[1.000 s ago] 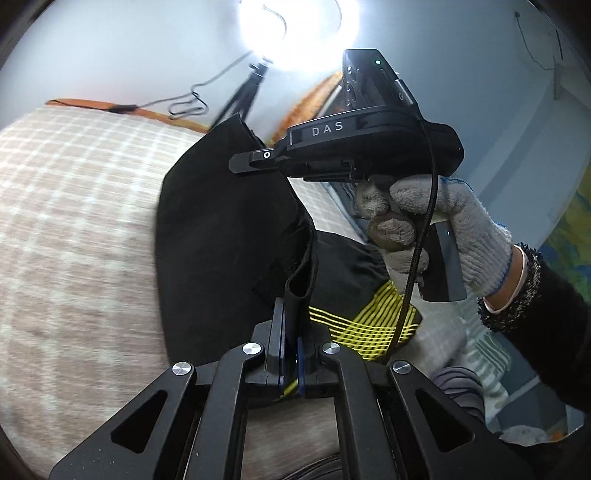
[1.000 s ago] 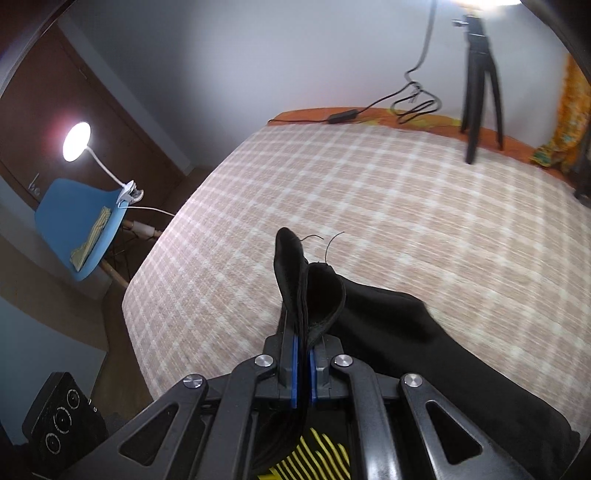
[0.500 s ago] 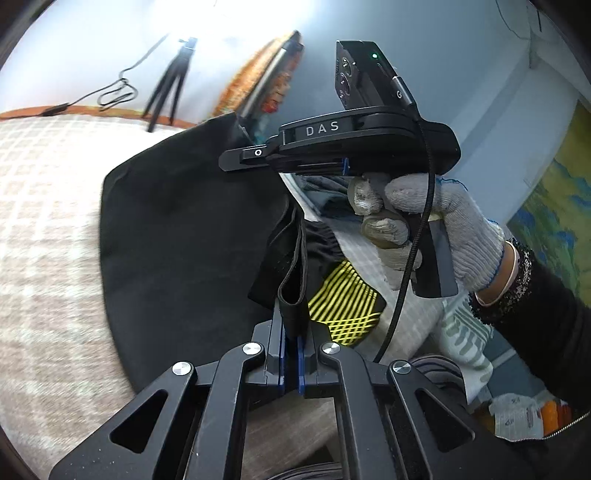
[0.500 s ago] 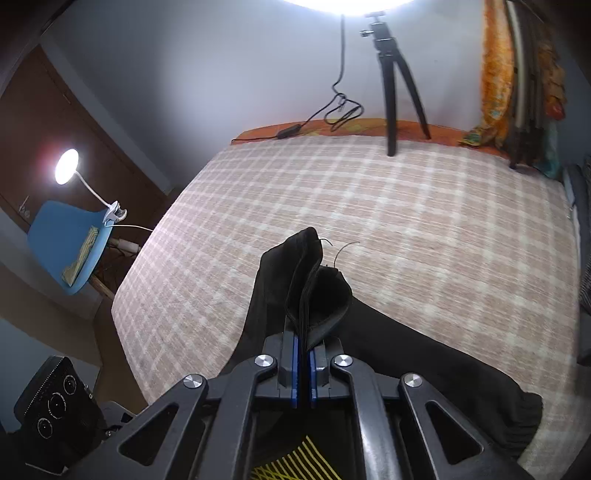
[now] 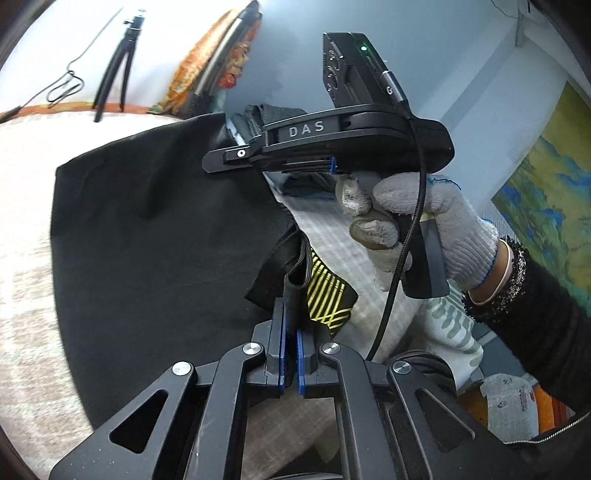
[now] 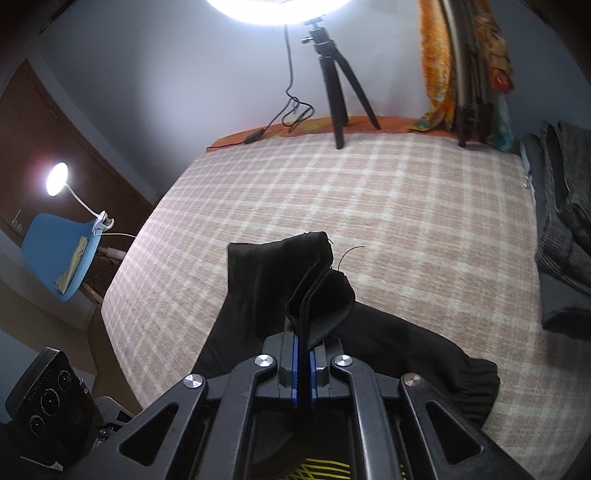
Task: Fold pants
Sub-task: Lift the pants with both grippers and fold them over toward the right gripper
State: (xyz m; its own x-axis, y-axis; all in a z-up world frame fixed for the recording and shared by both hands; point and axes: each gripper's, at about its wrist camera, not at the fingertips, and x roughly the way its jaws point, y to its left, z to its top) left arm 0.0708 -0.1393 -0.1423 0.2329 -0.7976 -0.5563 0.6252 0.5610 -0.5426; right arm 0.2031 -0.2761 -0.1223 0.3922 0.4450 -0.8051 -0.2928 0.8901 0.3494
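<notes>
The black pants [image 6: 258, 295] lie on the checked bed [image 6: 406, 206]. The left tongs [image 5: 291, 332] pinch one edge of the pants tight. The right tongs [image 6: 303, 354] pinch another folded edge and lift it.

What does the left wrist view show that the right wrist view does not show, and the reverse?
Only the left wrist view shows the gloved right hand holding the right gripper from outside, and a painting. Only the right wrist view shows the blue chair, the clip lamp, the ring light and a grey garment. Both show the black pants clamped between shut fingers, the checked bed cover and the tripod.
</notes>
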